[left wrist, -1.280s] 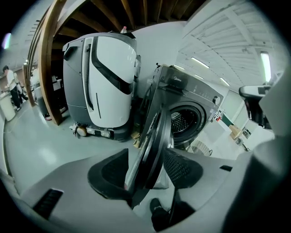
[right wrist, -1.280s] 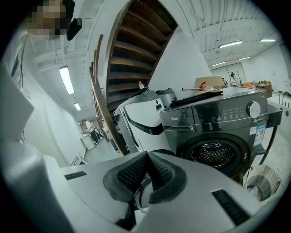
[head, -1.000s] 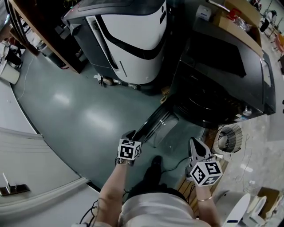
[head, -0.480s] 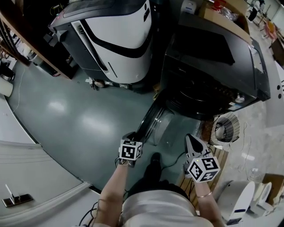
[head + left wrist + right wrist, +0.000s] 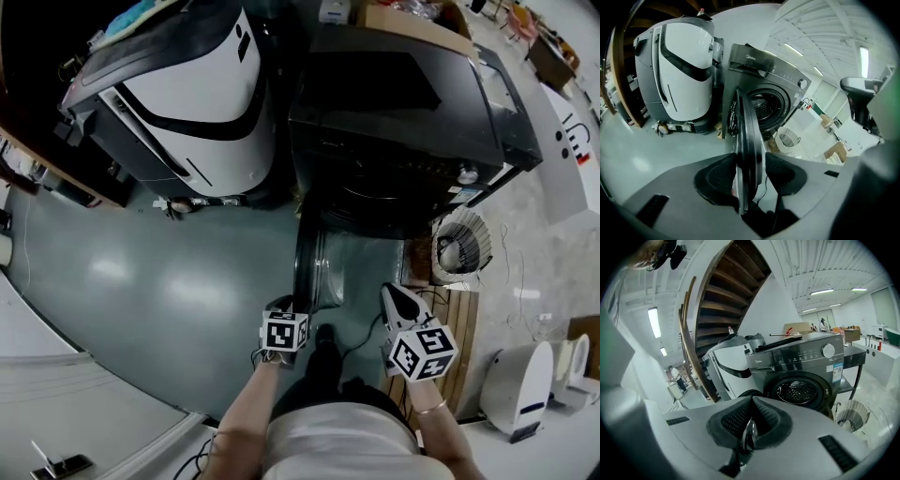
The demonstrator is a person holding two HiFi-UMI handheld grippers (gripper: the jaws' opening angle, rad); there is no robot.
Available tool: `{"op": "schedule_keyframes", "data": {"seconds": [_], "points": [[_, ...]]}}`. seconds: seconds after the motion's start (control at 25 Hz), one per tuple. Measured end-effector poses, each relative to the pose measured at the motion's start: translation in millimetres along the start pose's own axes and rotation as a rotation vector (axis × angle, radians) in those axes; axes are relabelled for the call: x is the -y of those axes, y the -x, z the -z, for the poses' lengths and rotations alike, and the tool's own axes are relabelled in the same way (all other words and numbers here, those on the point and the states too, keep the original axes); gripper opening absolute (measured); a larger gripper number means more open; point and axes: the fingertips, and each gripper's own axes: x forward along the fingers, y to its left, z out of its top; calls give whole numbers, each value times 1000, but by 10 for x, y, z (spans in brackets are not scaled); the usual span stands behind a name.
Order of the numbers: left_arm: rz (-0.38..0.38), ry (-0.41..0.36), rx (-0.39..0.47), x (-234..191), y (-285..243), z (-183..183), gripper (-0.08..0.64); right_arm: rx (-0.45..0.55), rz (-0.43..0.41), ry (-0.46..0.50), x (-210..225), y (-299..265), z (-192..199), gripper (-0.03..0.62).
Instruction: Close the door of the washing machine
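Door (image 5: pixel 309 255) of the dark front-loading washing machine (image 5: pixel 394 103) stands open. It is swung straight out from the washer's front and seen edge-on from above. Round opening behind it uncovered; perforated drum (image 5: pixel 797 391) visible inside.

Left gripper (image 5: pixel 281 305) sits at the door's free edge, the end farthest from the washer. Door rim lies between its two pads. Jaws are wide and closing on it. A thin gap seems to remain at one pad, so no firm press is evident.

Right gripper (image 5: pixel 394 294) is held off the washer's front, right of the door and apart from it, pointing at the washer. Jaws together, gripping nothing of the scene.

Large white-and-grey machine (image 5: pixel 192 84) stands just beside the washer, on its left in the head view. Wire basket (image 5: pixel 459 246) is near the washer's front right corner. Grey-green floor (image 5: pixel 141 277) spreads before the washer.
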Motion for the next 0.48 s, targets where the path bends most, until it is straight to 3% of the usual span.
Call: {"op": "schedule_keyframes", "data": {"seconds": [0.48], "points": [[93,-153,-94,896,-433,-171,219,50,136,-86,530,372,-6,6]]}}
